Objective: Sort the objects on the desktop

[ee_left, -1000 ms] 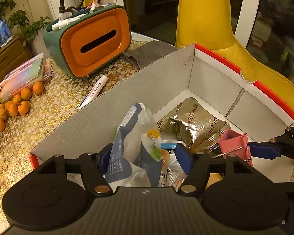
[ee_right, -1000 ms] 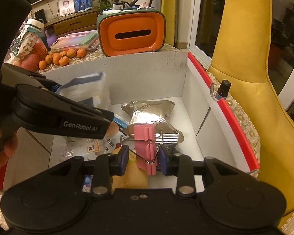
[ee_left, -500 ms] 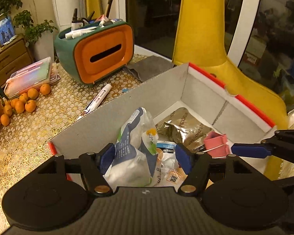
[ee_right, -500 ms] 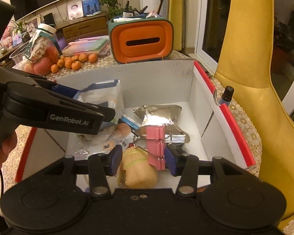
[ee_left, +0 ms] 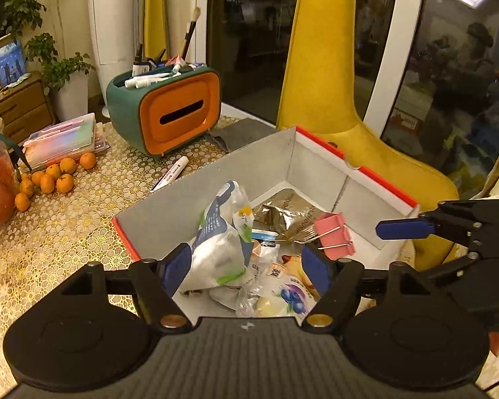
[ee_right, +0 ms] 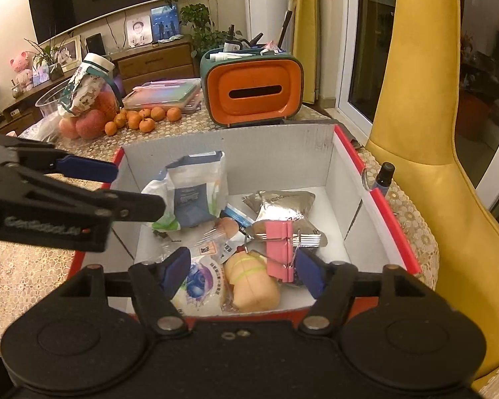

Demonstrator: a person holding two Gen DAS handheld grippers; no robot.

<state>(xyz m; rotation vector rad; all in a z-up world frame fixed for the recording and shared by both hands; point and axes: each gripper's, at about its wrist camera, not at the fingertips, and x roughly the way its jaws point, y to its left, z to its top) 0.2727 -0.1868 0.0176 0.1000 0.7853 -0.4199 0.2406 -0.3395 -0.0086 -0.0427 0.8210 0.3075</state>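
A white cardboard box with a red rim (ee_left: 319, 143) (ee_right: 346, 146) holds several snack packets. A white and blue bag (ee_left: 219, 242) (ee_right: 196, 186) stands at its left side. My left gripper (ee_left: 246, 269) hangs above and short of it, jaws opening, pads off the bag; its blue pad (ee_right: 86, 168) shows left of the box. A pink binder clip (ee_right: 279, 249) (ee_left: 334, 234) lies on a silver packet (ee_right: 282, 206). My right gripper (ee_right: 243, 276) is over the box's near end, jaws opening, the clip loose beside its right finger.
An orange and green desk organiser (ee_left: 179, 113) stands behind the box, with a white marker (ee_left: 173, 173) and grey cloth (ee_left: 239, 133) before it. Oranges (ee_left: 56, 176) and a plastic case (ee_left: 63, 136) lie left. A small dark bottle (ee_right: 384, 176) and yellow chair (ee_right: 415, 99) flank the right rim.
The right jaws spread and let go of the pink clip, which stays on the silver packet. Both grippers drew back and up; the left one came off the bag.
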